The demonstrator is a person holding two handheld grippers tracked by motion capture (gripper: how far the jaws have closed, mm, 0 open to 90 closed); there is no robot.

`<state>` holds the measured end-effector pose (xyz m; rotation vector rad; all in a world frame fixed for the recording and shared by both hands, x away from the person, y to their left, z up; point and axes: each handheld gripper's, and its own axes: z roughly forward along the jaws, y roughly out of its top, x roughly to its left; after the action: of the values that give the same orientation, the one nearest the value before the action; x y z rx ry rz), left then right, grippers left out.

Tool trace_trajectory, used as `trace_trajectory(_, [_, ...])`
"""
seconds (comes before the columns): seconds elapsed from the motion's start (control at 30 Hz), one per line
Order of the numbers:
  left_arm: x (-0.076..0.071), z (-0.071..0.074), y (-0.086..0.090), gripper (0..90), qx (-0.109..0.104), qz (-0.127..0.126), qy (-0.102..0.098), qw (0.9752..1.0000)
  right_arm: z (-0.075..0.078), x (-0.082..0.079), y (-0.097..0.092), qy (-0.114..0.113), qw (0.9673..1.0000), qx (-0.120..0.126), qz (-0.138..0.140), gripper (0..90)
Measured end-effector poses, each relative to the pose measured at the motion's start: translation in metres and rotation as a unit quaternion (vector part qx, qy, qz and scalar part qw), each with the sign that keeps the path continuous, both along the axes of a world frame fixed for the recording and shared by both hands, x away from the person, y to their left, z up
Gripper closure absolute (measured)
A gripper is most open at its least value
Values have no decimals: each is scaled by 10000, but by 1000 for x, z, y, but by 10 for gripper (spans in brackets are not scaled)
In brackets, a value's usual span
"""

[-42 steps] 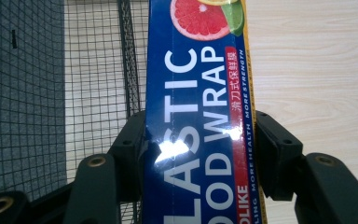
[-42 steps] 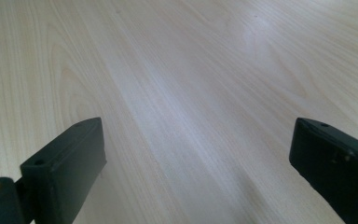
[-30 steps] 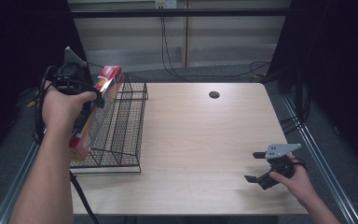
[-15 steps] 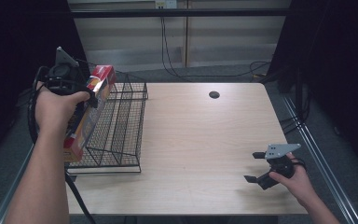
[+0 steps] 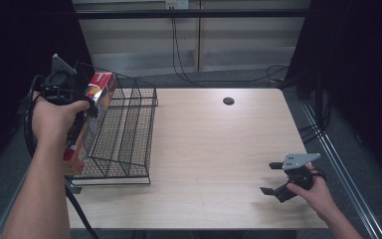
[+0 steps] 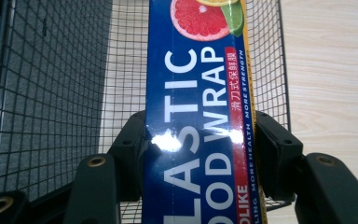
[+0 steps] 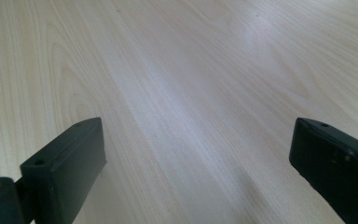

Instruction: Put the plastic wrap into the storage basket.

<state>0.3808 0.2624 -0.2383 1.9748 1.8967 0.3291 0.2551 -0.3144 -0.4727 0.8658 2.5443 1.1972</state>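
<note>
We hold a plastic wrap box at the wire basket

High view: our left hand-held gripper (image 5: 82,107) holds the plastic wrap box (image 5: 87,119) tilted over the wire basket's (image 5: 124,132) left edge, likely for loading or removal; our right hand-held gripper (image 5: 278,179) waits on the table (image 5: 214,149), well right of the basket. Left gripper view: jaws clamp the box's long sides above the basket mesh. Right gripper view: jaws spread wide, empty.

Blue plastic wrap box (image 6: 196,116), black wire basket (image 5: 124,134), pale wood table (image 5: 219,149)
</note>
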Motion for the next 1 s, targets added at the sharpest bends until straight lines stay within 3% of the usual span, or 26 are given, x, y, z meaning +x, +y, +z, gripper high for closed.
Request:
trace_trajectory(0.37, [1, -9, 8, 445, 110, 137, 63, 9998, 0, 0, 1, 8, 10000, -12, 16, 33])
trace_trajectory(0.67, [6, -21, 10, 444, 54, 262, 116, 9996, 0, 0, 0, -36, 10000, -35, -10, 33])
trace_trajectory(0.87, [9, -23, 15, 443, 158, 235, 118, 9995, 0, 0, 0, -20, 10000, -20, -13, 33])
trace_trajectory(1.0, [10, -26, 17, 442, 109, 359, 138, 9992, 0, 0, 0, -15, 10000, -15, -1, 33])
